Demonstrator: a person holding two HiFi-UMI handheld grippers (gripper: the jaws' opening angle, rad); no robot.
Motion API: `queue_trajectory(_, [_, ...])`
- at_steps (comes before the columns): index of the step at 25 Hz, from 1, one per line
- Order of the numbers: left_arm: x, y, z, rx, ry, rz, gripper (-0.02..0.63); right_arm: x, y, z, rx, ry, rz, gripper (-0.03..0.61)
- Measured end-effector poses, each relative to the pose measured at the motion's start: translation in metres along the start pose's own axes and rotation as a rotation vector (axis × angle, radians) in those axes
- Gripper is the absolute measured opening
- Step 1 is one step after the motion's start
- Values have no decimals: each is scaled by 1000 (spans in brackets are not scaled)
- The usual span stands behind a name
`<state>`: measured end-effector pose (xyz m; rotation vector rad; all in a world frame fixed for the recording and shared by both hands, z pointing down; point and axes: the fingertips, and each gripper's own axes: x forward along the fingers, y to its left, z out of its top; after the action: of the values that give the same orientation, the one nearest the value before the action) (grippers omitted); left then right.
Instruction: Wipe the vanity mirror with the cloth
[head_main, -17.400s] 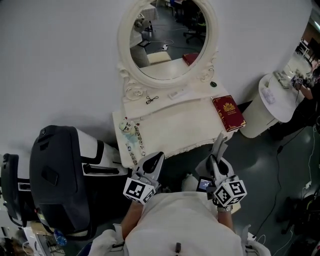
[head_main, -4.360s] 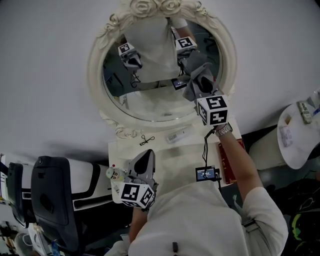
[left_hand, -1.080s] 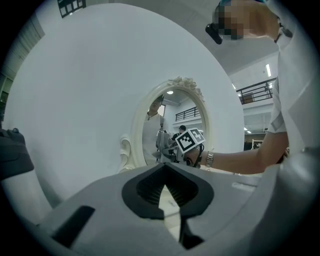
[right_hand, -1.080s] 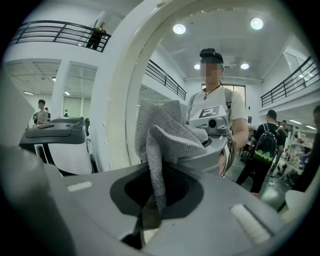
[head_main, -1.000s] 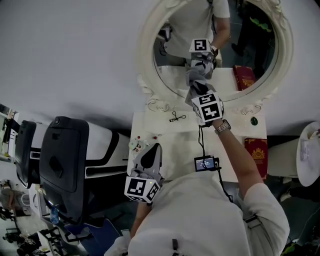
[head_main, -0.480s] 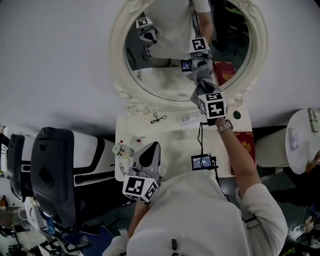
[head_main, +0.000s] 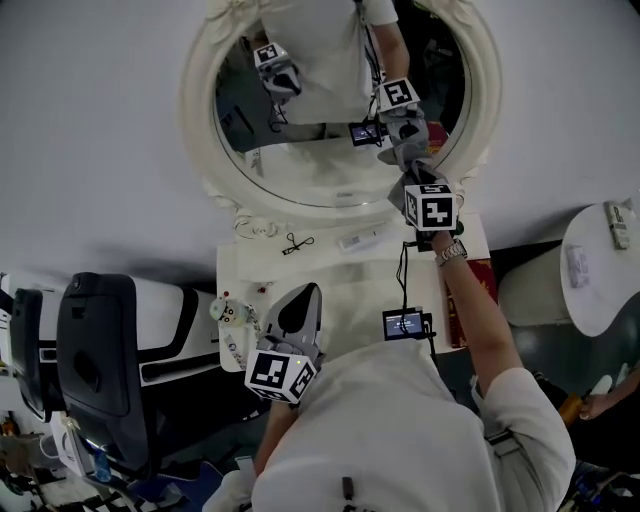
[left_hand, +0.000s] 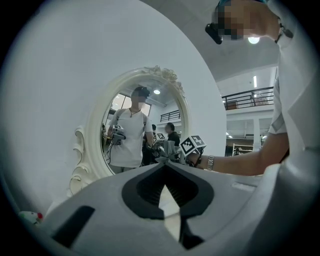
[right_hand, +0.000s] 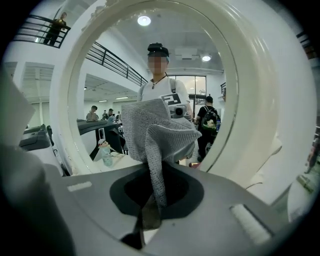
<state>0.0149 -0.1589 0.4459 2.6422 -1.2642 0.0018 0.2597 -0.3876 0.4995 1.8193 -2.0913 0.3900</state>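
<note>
Black office chair (head_main: 95, 350): lower left of the head view, beside the table, well apart from the work.
Left gripper (head_main: 303, 296): lower centre-left, over the table's near edge. Jaws pressed together at the tips with nothing between them, aimed toward the mirror.
Cream vanity table (head_main: 340, 285): centre. Carries a small black hair clip (head_main: 292, 243) and a small white oblong item (head_main: 358, 240) near the mirror's foot.
Oval vanity mirror in a cream carved frame (head_main: 300, 150): upper centre, upright behind the table.
Grey knitted cloth (head_main: 403, 152): upper centre-right, at the lower right of the glass. It appears to touch the glass where cloth and reflection meet.
Right gripper (head_main: 411, 175): just below the cloth. Jaws pinch a narrow tail of it, and the bulk is bunched free beyond the tips.
Red book (head_main: 480, 272): right edge of the table, partly behind the forearm.
White round side table (head_main: 590, 270): right of frame, apart.
Risk, grip: only a thin strip sits in the jaws, so drag on the glass could pull the cloth out.
Risk, contact: if the bunch folds aside, the hard jaw tips may meet the glass. The carved rim close by could snag the knit.
Risk, cable: the lead hanging from the right wrist to a small screen (head_main: 403, 323) could sweep the table items.
Cloth axis: the long axis runs along the jaws, tail in the grip, loose end pointing up-frame into the glass. In the right gripper view it stands up and flares to the right.
</note>
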Motion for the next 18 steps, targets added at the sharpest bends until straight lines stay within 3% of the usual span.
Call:
queue_trajectory(10, [11, -12, -4, 4, 20, -43, 6, -3, -41, -13, 44, 22, -103, 21])
queue_trajectory(14, [3, -2, -6, -6, 19, -23, 6, -3, -42, -14, 18, 0, -154, 23])
queue_trajectory(18, [-8, 9, -9, -21, 24, -3, 6, -9, -23, -19, 4, -24, -128, 21])
